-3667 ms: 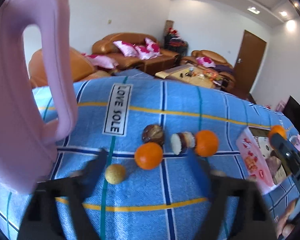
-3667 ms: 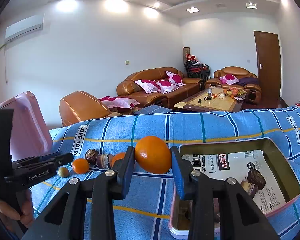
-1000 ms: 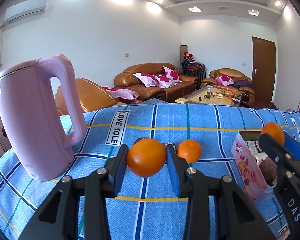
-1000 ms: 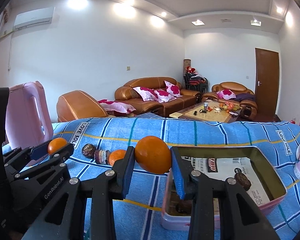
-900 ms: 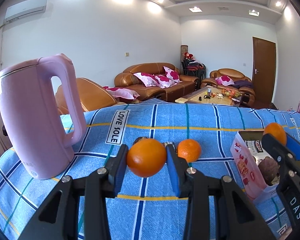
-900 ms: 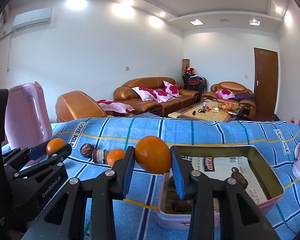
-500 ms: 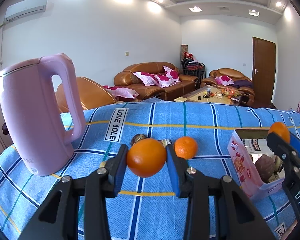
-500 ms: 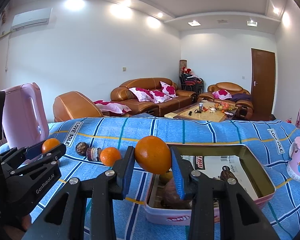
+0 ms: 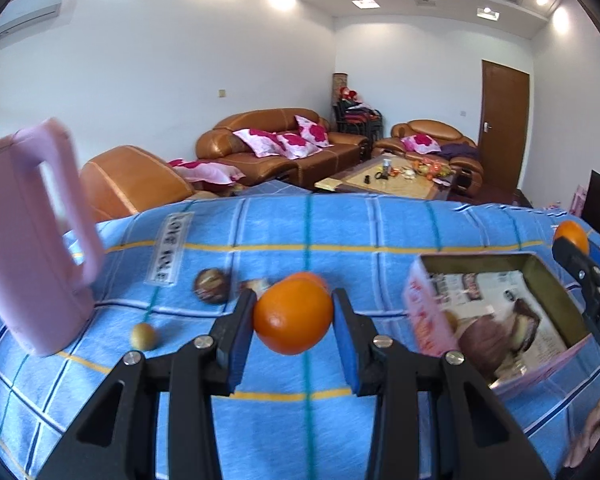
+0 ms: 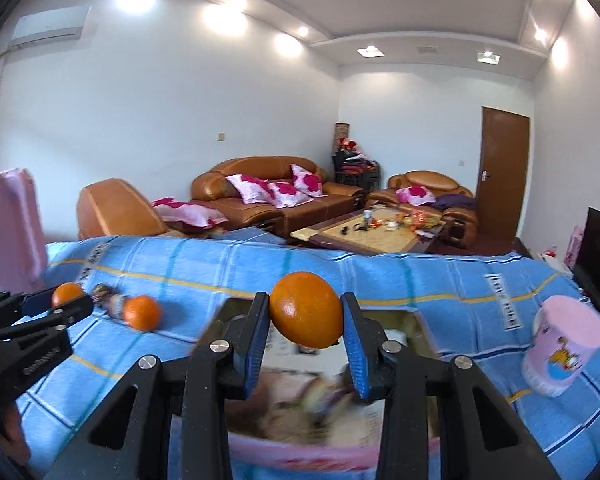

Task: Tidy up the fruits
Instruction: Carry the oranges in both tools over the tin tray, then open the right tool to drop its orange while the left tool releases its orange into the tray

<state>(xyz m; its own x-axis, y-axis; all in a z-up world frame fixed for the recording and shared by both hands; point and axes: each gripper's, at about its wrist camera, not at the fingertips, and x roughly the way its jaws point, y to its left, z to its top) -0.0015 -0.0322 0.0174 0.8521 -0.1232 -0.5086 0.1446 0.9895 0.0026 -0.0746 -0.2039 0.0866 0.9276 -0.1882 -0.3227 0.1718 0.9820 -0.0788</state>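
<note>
My left gripper (image 9: 293,322) is shut on an orange (image 9: 292,317), held above the blue checked tablecloth (image 9: 260,420), left of the pink tin box (image 9: 428,320). My right gripper (image 10: 306,330) is shut on a second orange (image 10: 306,315), hanging over the near left part of the same tin box (image 10: 300,456), which holds brown fruits on printed paper. A third orange (image 10: 141,312) lies on the cloth beside two brown fruits (image 9: 211,285). A small yellow-green fruit (image 9: 143,336) rests near the kettle. In the left wrist view the right gripper (image 9: 580,256) shows at the far right with its orange (image 9: 571,235).
A tall pink kettle (image 9: 24,240) stands at the table's left end. A pink cup (image 10: 562,346) sits on the cloth right of the box. A hand (image 9: 596,432) shows at the lower right. Beyond the table are brown sofas (image 10: 268,196) and a coffee table (image 10: 376,230).
Both grippers have moved right with their oranges. The right one now hangs over the box instead of at its left edge. The kettle has slid toward the left edge of the left wrist view.
</note>
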